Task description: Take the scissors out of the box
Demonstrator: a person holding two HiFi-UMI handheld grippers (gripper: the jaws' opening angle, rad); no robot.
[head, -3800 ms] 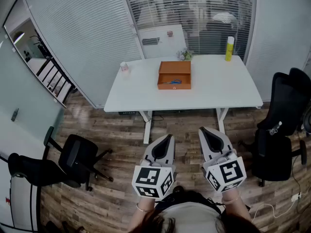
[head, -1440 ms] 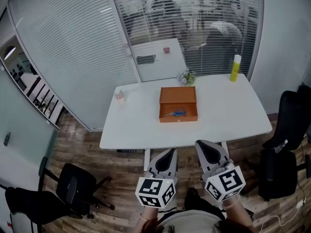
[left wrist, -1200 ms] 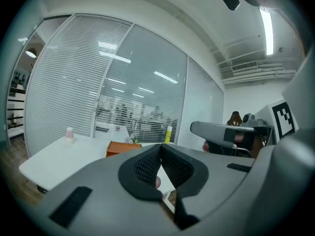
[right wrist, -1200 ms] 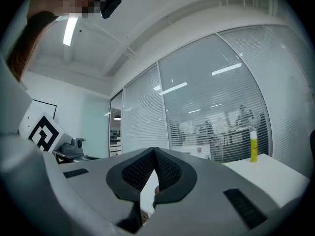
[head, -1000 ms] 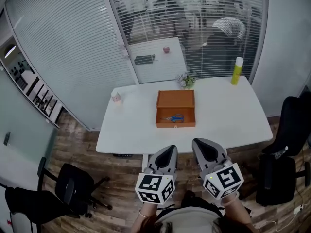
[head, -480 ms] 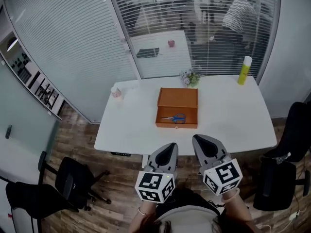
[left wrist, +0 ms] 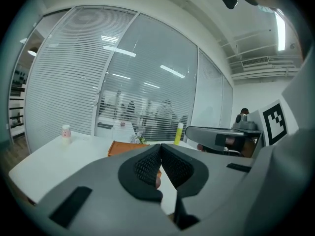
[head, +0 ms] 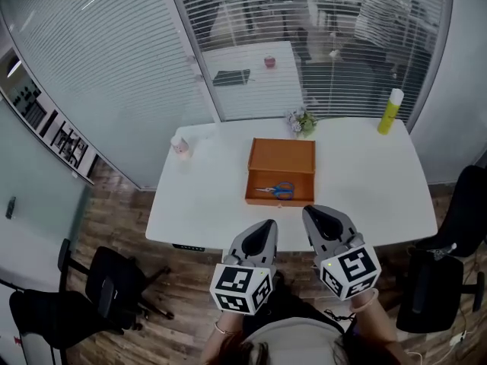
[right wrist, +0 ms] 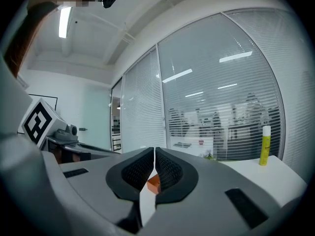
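Observation:
An open orange box [head: 281, 166] sits mid-table on the white table [head: 205, 204]. Blue-handled scissors [head: 275, 191] lie inside it near the front wall. My left gripper [head: 268, 224] is shut and empty, held over the table's near edge, just short of the box. My right gripper [head: 312, 211] is also shut and empty, beside it and slightly closer to the box's front right corner. In the left gripper view the shut left gripper [left wrist: 160, 146] points at the box [left wrist: 125, 148]. The right gripper view shows the right gripper [right wrist: 155, 150] with a sliver of box [right wrist: 153, 182] below the pads.
A yellow bottle [head: 391, 111] stands at the table's far right corner, a small plant [head: 302, 120] behind the box, a pink cup [head: 179, 144] at the far left. Black office chairs stand left [head: 114, 295] and right [head: 456, 234] of the table. Glass walls with blinds are behind.
Both grippers have come forward from over the floor to the table's near edge, closer to the box. Both stayed shut.

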